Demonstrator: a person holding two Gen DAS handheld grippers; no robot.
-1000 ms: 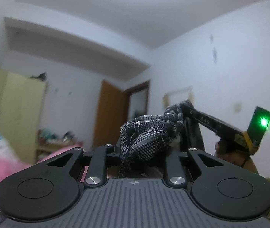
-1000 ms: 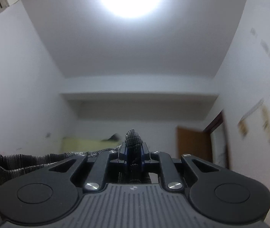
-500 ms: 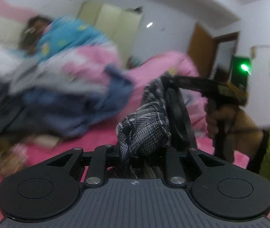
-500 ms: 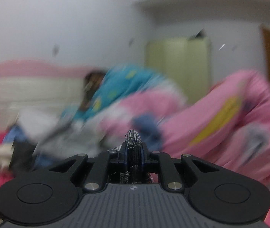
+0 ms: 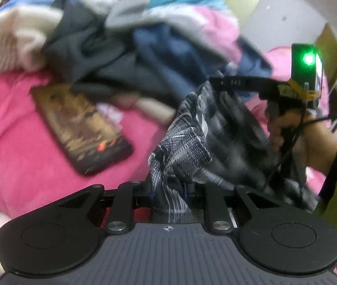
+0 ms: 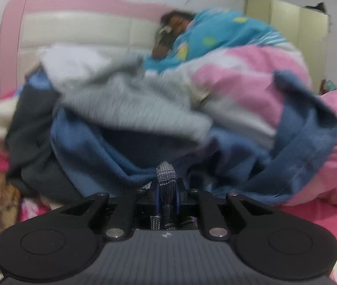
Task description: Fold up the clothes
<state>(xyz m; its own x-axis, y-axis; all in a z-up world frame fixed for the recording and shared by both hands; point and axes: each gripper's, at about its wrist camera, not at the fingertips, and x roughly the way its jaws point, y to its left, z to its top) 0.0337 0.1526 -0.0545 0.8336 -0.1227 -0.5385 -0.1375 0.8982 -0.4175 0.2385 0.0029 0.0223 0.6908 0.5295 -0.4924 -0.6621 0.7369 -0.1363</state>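
A black-and-white checked garment hangs between my two grippers above the pink bed. My left gripper is shut on one bunched corner of it. My right gripper is shut on another corner, and a small fold of the checked garment sticks up between its jaws. In the left wrist view the right gripper shows from the side, held by a hand, with cloth draped below it.
A heap of loose clothes, blue, grey, dark and white, lies on the pink bedspread. A phone lies beside the heap. A person under a blue and pink quilt lies by the headboard.
Both grippers have swung down from pointing at the ceiling and walls to pointing at the bed and clothes heap. Both have kept hold of the checked garment.
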